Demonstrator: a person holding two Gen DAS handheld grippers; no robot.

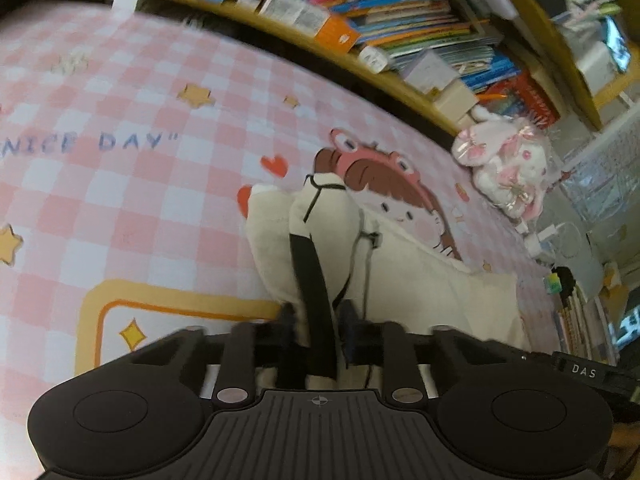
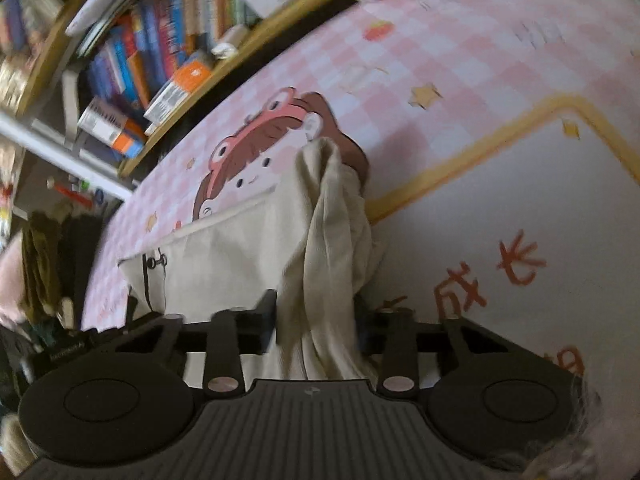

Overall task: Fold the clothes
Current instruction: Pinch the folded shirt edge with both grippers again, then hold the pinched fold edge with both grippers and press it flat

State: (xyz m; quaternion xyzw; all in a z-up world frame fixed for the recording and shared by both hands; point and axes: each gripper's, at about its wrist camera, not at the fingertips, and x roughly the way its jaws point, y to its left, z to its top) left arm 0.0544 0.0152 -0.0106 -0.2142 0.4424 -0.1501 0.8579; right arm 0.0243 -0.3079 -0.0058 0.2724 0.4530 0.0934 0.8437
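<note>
STAGE: fold under way, not finished | left gripper [image 1: 316,332]: fingers clamped on cream garment [image 1: 420,280] with black strap [image 1: 312,288] | right gripper [image 2: 316,320]: fingers clamped on bunched cloth | GARMENT: partly lifted, rest lying on counter [image 1: 120,200] | LEFT: lay over, flatten.

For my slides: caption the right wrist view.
Right claw shut on bunched cream garment above pink checked mat.

Your pink-checked mat [image 1: 120,208] carries the cream garment [image 1: 420,280]; plush toy [image 1: 504,168] at its far-right edge.
</note>
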